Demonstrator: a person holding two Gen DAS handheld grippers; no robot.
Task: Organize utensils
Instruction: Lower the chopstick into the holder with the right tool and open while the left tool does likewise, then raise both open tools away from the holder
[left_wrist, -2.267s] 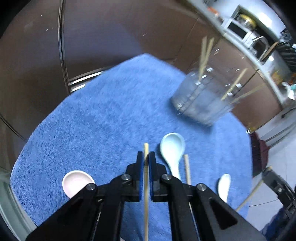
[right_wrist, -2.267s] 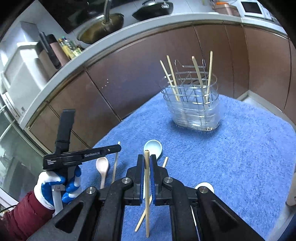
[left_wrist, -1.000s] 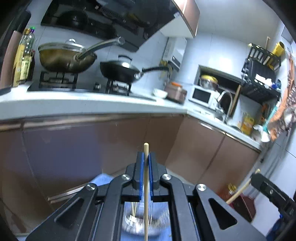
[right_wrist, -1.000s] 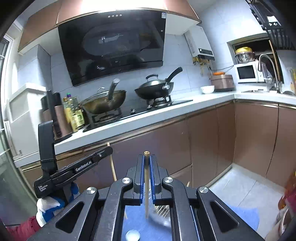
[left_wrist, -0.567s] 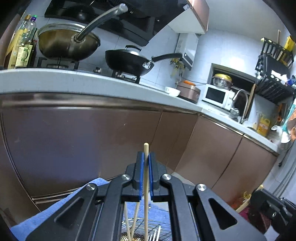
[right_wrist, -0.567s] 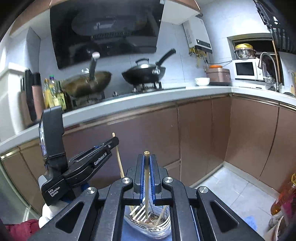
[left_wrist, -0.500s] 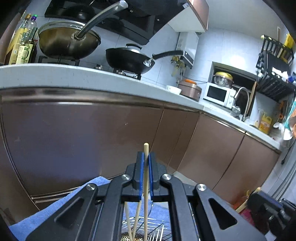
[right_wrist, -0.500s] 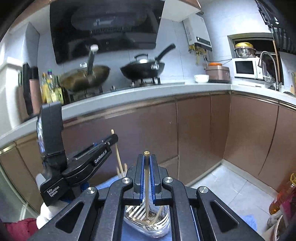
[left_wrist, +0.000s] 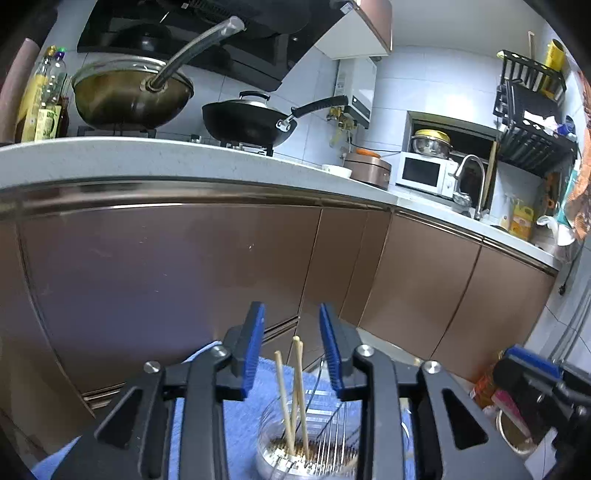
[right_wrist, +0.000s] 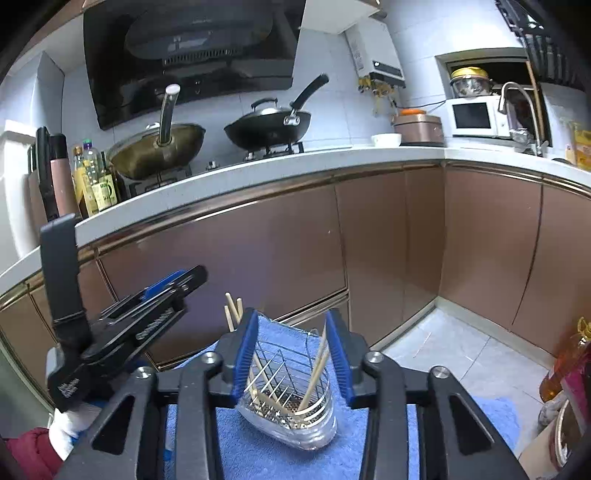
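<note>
A clear utensil holder with a wire rack (right_wrist: 291, 406) stands on a blue towel (right_wrist: 251, 450). Several wooden chopsticks (right_wrist: 317, 365) stand in it. My right gripper (right_wrist: 291, 360) is open and empty just above the holder. My left gripper (left_wrist: 291, 350) is open and empty above the same holder (left_wrist: 310, 454), where chopsticks (left_wrist: 297, 391) lean upright between its blue pads. The left gripper also shows in the right wrist view (right_wrist: 162, 295) at the left of the holder.
Brown cabinet fronts (right_wrist: 388, 240) and a white counter (right_wrist: 258, 173) with two woks stand behind the towel. A tiled floor (right_wrist: 454, 350) lies to the right. Bottles and bins (right_wrist: 565, 373) sit at the far right edge.
Both grippers have opened and let go of their chopsticks, which now stand in the holder. Both views dropped slightly toward the holder.
</note>
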